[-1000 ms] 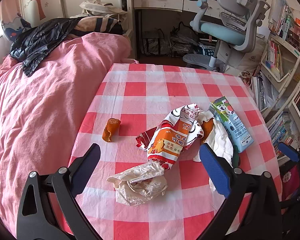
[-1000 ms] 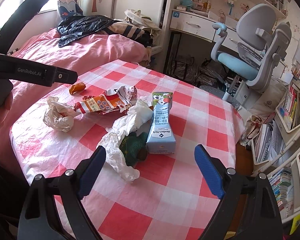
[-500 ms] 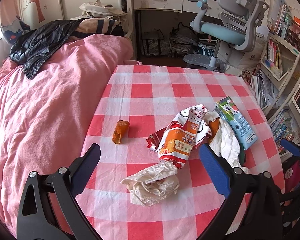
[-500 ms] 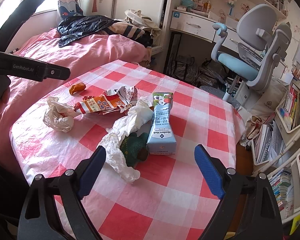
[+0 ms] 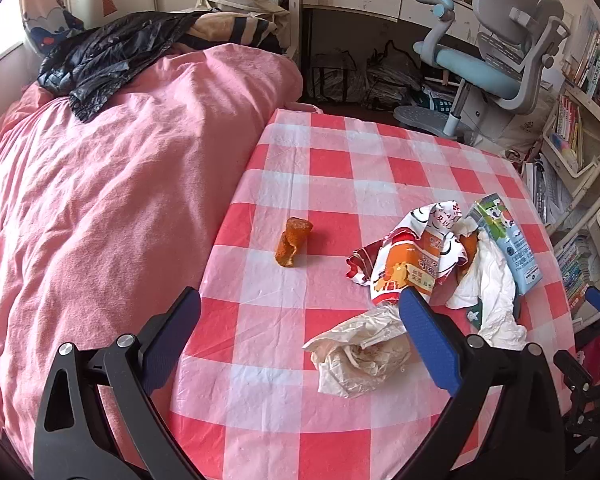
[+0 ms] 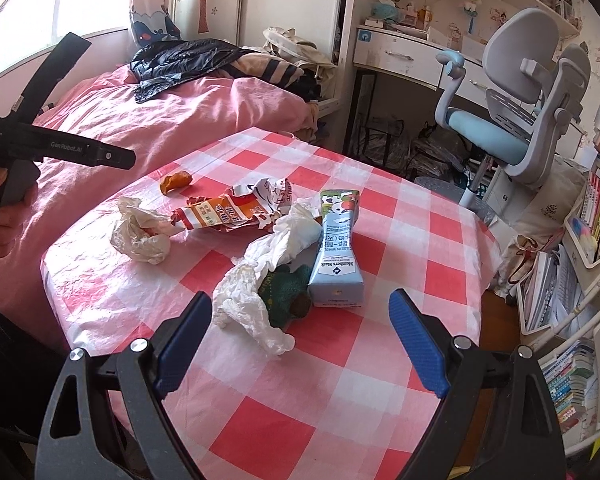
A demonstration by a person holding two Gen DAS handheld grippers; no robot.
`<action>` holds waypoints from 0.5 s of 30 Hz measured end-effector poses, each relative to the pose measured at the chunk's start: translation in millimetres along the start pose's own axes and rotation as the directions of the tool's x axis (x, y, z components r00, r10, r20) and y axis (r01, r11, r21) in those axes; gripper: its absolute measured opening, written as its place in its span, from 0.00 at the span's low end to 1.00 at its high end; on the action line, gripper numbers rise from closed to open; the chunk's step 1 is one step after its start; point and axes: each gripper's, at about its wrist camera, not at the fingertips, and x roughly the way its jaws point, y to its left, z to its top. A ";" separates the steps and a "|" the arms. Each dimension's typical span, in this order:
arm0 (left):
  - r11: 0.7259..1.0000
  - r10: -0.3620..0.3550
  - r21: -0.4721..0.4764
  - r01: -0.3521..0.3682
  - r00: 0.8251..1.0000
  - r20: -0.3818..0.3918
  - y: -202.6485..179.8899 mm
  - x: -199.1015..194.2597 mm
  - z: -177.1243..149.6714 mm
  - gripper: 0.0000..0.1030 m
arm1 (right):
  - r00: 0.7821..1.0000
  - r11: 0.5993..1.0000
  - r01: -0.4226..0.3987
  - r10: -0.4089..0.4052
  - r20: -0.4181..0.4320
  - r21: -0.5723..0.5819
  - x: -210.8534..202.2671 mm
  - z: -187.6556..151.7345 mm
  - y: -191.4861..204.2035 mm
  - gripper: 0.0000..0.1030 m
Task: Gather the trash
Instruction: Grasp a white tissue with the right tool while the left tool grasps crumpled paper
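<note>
Trash lies on a red-and-white checked table (image 5: 332, 168) (image 6: 380, 208). An orange peel (image 5: 292, 240) (image 6: 175, 181) sits near the bed-side edge. A crumpled cream bag (image 5: 360, 354) (image 6: 140, 234), an orange snack wrapper (image 5: 412, 256) (image 6: 228, 216), white tissue (image 5: 488, 280) (image 6: 268, 264), a blue milk carton (image 5: 508, 244) (image 6: 337, 252) and a dark green scrap (image 6: 284, 292) make up the pile. My left gripper (image 5: 300, 316) hangs open above the table's near left edge, empty. My right gripper (image 6: 300, 316) is open and empty, just short of the tissue and carton.
A pink bed (image 5: 100, 200) with a black jacket (image 5: 112, 56) borders the table's left side. A grey-blue desk chair (image 5: 500, 56) and desk stand behind. Bookshelves (image 6: 580, 240) run along the right. A hand (image 6: 4, 224) holds the left gripper's handle.
The left gripper has slid leftward toward the bed side, so the trash now sits further right in its view. The right gripper has stayed put, still open.
</note>
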 end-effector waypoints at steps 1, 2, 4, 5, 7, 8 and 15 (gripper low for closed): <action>1.000 0.005 -0.001 -0.005 1.000 -0.002 2.2 -1.2 0.2 0.93 | 1.000 1.000 -0.013 0.013 0.002 -0.007 0.0 0.1 2.2 0.84; 1.000 0.003 -0.004 -0.003 1.000 -0.002 4.9 -3.4 -0.5 0.93 | 1.000 1.000 -0.023 0.023 0.001 -0.014 0.6 0.3 4.6 0.84; 1.000 -0.008 -0.003 0.008 1.000 -0.002 9.5 -9.8 -5.3 0.93 | 0.999 0.999 -0.044 0.044 -0.009 -0.027 5.8 1.9 10.3 0.82; 1.000 -0.018 0.007 0.018 1.000 -0.008 10.0 -11.3 -8.9 0.93 | 0.998 0.998 -0.059 0.059 -0.016 -0.029 9.9 3.4 13.1 0.79; 0.998 -0.025 0.050 0.028 0.999 -0.047 6.2 -7.2 -17.8 0.93 | 0.996 0.996 -0.084 0.083 -0.027 -0.020 18.0 6.0 17.7 0.75; 0.997 -0.017 0.073 0.022 0.997 -0.069 3.0 -2.5 -21.5 0.93 | 0.995 0.995 -0.096 0.095 -0.035 -0.011 24.9 8.4 19.5 0.74; 0.990 -0.017 0.137 0.040 0.986 -0.166 -14.1 25.9 -32.4 0.93 | 0.982 0.991 -0.127 0.120 -0.146 -0.039 58.9 7.3 41.3 0.51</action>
